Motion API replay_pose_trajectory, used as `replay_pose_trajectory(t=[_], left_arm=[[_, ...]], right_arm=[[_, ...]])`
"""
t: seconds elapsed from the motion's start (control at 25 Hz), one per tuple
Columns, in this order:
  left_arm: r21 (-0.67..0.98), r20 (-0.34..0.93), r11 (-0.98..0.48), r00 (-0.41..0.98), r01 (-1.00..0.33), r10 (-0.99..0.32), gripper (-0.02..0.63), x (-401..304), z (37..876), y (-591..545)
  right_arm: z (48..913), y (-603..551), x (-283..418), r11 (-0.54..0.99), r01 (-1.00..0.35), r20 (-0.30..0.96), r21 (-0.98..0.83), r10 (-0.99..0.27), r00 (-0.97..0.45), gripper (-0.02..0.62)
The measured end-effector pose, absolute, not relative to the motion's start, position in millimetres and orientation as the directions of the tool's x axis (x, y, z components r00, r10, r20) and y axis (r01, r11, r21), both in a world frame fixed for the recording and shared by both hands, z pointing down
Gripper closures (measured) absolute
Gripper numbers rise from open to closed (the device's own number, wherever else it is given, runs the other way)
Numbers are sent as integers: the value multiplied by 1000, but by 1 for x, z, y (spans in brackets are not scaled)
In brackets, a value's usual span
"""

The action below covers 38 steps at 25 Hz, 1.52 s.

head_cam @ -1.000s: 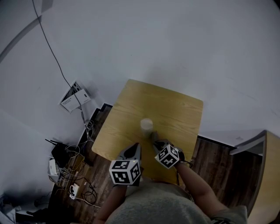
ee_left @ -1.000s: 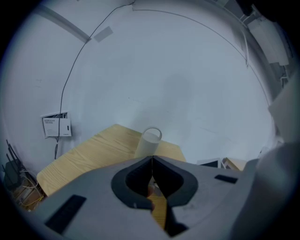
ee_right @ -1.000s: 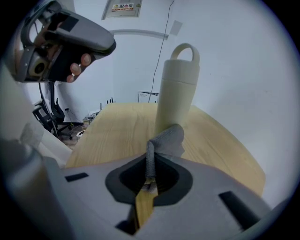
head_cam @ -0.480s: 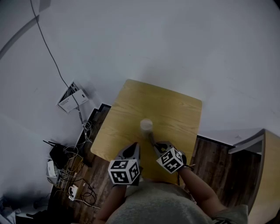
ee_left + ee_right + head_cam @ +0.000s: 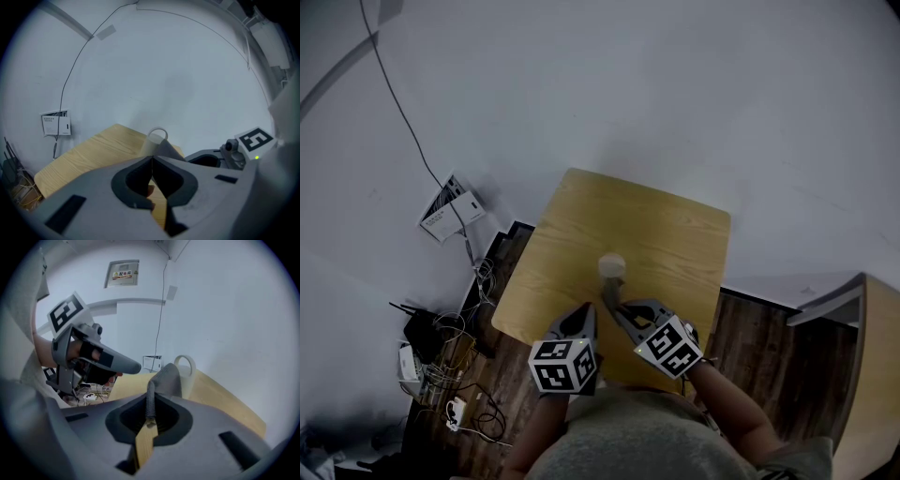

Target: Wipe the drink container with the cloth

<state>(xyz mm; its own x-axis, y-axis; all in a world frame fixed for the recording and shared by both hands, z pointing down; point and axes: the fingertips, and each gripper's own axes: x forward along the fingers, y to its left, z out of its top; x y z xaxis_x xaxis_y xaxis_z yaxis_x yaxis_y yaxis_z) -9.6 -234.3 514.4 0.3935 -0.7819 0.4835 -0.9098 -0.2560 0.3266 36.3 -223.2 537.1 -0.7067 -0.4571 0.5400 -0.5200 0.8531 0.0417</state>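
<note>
A pale drink container (image 5: 612, 266) stands upright near the middle of the wooden table (image 5: 675, 234). My right gripper (image 5: 619, 314) is shut on a grey cloth (image 5: 608, 292), and the cloth's free end reaches up against the near side of the container. In the right gripper view the cloth (image 5: 165, 377) rises from the closed jaws of that gripper (image 5: 150, 398) and covers part of the container (image 5: 186, 372). My left gripper (image 5: 585, 317) hovers just left of it over the table's near edge, jaws shut on nothing (image 5: 152, 158). From there the container (image 5: 157, 138) shows behind the cloth (image 5: 165, 150).
The table stands against a white wall. On the dark floor to its left lie tangled cables and boxes (image 5: 441, 347). A white wall box with a cord (image 5: 445, 211) sits left of the table. A second wooden surface (image 5: 877, 375) is at the right edge.
My right gripper has drawn back a little and tilted, and the cloth now stretches up to the container. The left gripper has barely moved.
</note>
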Motion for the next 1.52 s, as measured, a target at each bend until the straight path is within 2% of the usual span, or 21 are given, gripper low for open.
replay_pose_trajectory(t=[0.16,0.52,1.08,1.52], left_arm=[[327,481,-255,393,-910,-784,603,-10,514,-234],[327,483,-253,391,-911,-783,603,-11,514,-232],[325,491,-249,387,-913,-781,603,-8,519,-234],[324,491,-256,393,-911,-777,603,-7,518,-237]], right_arm=[[513,-229,25,860,-509,485,28,-457,-746,586],[482,-249,11,856,-502,422,121,-502,-755,586],[535,-275,25,802,-589,524,100,-546,-654,586],[583,-275,34,782,-621,610,59,-520,-597,586]])
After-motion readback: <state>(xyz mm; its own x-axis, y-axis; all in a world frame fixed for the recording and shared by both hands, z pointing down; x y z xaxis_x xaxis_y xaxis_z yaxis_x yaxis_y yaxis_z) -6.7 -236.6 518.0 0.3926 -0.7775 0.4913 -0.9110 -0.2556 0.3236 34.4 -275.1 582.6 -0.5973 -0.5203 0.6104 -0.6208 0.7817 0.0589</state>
